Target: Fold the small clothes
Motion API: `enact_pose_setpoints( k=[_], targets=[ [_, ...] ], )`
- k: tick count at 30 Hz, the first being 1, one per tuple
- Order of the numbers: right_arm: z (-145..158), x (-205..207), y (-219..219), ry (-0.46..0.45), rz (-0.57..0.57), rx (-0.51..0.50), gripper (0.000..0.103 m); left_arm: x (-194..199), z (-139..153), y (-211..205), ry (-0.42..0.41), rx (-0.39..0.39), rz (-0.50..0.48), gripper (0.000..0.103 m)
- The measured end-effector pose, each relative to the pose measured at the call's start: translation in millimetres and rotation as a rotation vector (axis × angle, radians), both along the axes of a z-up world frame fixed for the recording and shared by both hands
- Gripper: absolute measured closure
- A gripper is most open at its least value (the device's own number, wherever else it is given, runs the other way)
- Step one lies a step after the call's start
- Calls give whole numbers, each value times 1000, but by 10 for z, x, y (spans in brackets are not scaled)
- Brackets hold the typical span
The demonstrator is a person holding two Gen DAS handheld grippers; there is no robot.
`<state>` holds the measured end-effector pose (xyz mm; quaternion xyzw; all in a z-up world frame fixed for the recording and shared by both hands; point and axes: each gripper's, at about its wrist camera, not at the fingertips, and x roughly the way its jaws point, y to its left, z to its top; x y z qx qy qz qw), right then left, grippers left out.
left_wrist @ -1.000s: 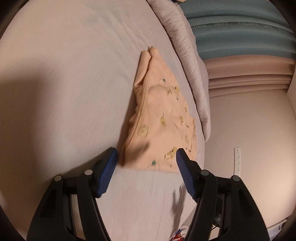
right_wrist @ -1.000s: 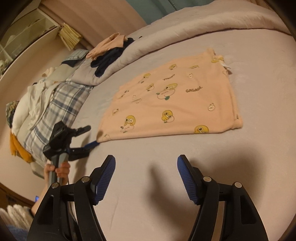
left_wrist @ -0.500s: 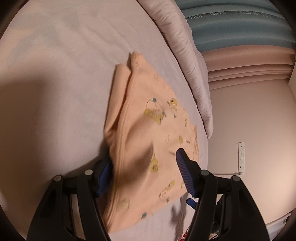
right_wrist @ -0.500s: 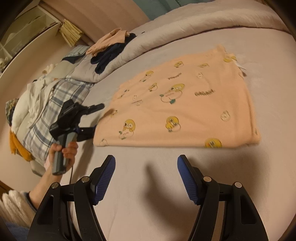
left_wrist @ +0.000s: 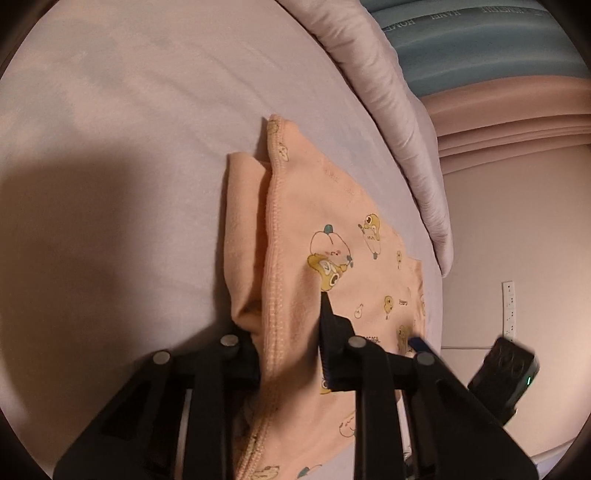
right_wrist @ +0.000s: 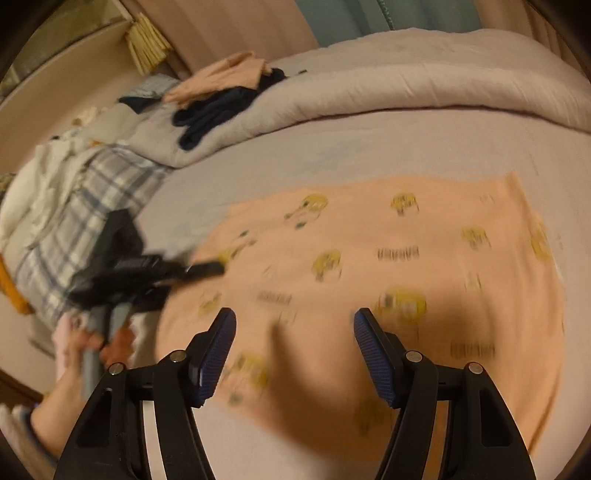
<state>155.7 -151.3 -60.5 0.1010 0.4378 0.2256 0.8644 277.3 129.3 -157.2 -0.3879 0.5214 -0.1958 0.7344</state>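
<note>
Plaid bedding [right_wrist: 74, 206] piled at far left in the right wrist view, with dark clothes [right_wrist: 218, 114] and a peach garment [right_wrist: 225, 74] heaped on the rolled duvet [right_wrist: 406, 88] behind. A hand [right_wrist: 92, 343] grips the left tool [left_wrist: 291, 332] down there – its tip reaches the near-left corner of the peach cloth [right_wrist: 369, 266], which lies spread flat on the pale bed sheet [right_wrist: 369, 147]. Motion blur smears the whole view: the yellow cartoon prints are blobs and the dark lettering on the cloth cannot be read. The right tool [right_wrist: 293, 354] hovers over the cloth's near part, jaws wide apart, nothing between them.

In the left wrist view, the left tool's jaws are closing with the stitched hem of the cloth bunched between them; the left finger is hidden under the fabric, so a full pinch is hard to confirm. Small print near the ducks is too tiny to read. Further right, upside-down letters run along the teal headboard [left_wrist: 480, 33] – not legible. A white power strip [left_wrist: 509, 310] hangs on the pink wall, and a dark box at the right edge is cut off.
</note>
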Motion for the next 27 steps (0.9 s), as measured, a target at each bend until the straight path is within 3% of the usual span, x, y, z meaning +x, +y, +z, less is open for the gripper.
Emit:
enact_pose_setpoints(
  k=[1,3,4,9,12,17,27],
  targets=[
    [3,98,47,-9,-4,-16,35,-18,37,-18,-8,31,1,83],
    [3,259,129,-17,-9,-51,56,-42,148,-112,-40,119,-8,84],
    [-1,334,174,-18,-19,-75,59,-63,223,-166,-65,161,-19,87],
    [-214,760,395,43,-44,-198,89,-117,468,-270,-149,181,-48,88],
    [-321,861,463,54,-50,-245,90,-122,499,-269,-153,201,-54,88],
    [-208,769,398,68,-37,-238,90,-145,478,-240,-137,200,-49,88],
    [-157,-210,268,21,106,-204,90,-135,508,-261,-123,151,-32,88]
  ],
)
